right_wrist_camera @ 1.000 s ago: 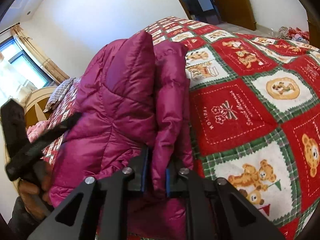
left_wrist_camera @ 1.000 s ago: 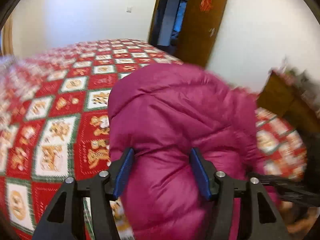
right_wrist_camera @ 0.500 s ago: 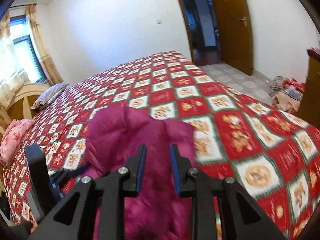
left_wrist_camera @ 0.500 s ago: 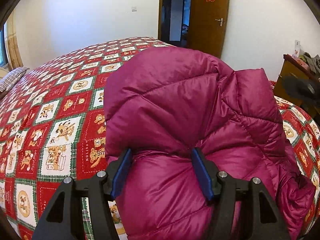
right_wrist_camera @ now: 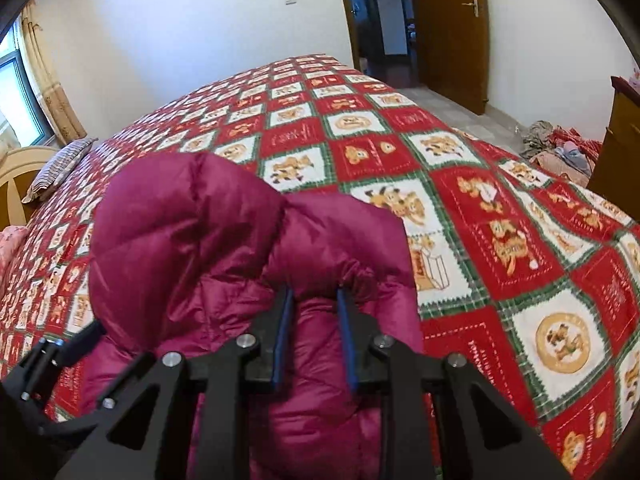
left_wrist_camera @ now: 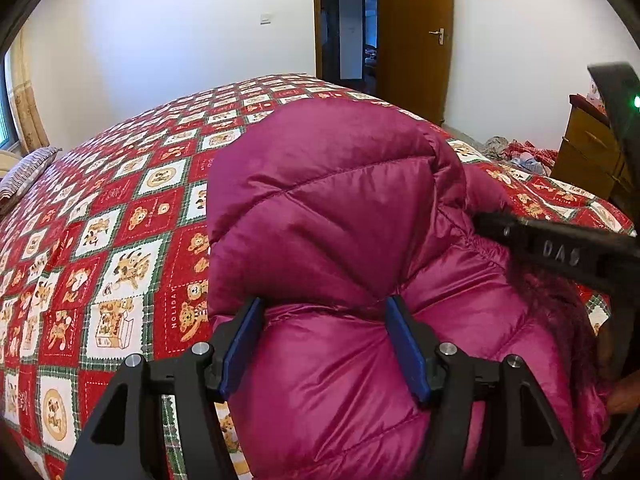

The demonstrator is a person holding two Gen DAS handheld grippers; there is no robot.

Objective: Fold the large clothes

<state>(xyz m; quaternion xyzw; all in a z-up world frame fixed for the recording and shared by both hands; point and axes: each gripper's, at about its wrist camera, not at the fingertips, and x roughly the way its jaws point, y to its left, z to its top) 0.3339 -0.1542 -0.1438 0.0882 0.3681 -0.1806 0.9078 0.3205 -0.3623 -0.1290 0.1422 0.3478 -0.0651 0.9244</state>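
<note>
The jacket (left_wrist_camera: 340, 264), a puffy magenta down one, is bunched up in a thick mound on the quilt (left_wrist_camera: 120, 240), right in front of both grippers. The quilt is red, white and green patchwork with teddy bear squares, and it spreads away ahead of each gripper and off to the sides.

Left gripper (left_wrist_camera: 326, 344): the 2 blue pads are set pretty wide, and a fat roll of jacket fills the whole gap between them, bulging up past the pads. Looks like it's pinching that roll, fabric touching both pads. Ahead of the fingers the jacket rises in a big quilted hump. Off to its right, the black body of the other gripper pokes in over the jacket's edge.

Right gripper (right_wrist_camera: 314, 340): pads much narrower, and a smaller fold of jacket is squeezed between them. The rest of the jacket sits ahead and to the left of this gripper; bare quilt is just to the right. The left gripper's black frame shows at the lower left of this view.

Farther out ahead of both: a white wall, a brown door (left_wrist_camera: 416, 36) standing open beside a dark doorway. Far left of the right gripper there's a striped pillow (right_wrist_camera: 60, 168) and a curtain (right_wrist_camera: 48, 92). To the far right, a wooden cabinet (right_wrist_camera: 618, 148) with a pile of clothes (right_wrist_camera: 560, 148) on the floor next to it.
</note>
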